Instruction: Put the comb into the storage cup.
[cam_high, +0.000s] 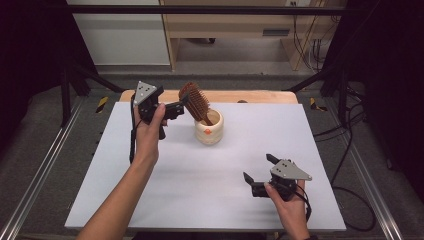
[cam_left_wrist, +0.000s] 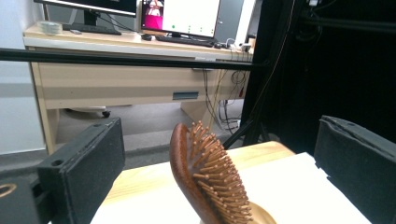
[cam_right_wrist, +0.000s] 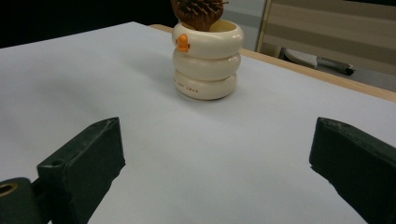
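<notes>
A brown wooden hairbrush (cam_high: 196, 102) stands handle-down in a cream ringed cup (cam_high: 209, 128) at the back middle of the white mat (cam_high: 200, 195). Its bristled head leans to the left. My left gripper (cam_high: 183, 102) is raised beside the brush head and open. In the left gripper view the brush head (cam_left_wrist: 210, 182) sits between the two wide-apart jaws, touching neither. My right gripper (cam_high: 257, 167) is open low over the mat at the front right and holds nothing. It points toward the cup (cam_right_wrist: 208, 58), which bears a small orange mark.
The mat covers a wooden table whose bare edge (cam_high: 250, 96) shows at the back. Black frame poles (cam_high: 70, 85) and cables (cam_high: 350, 165) flank the table. A desk with monitors (cam_left_wrist: 187, 18) stands beyond it.
</notes>
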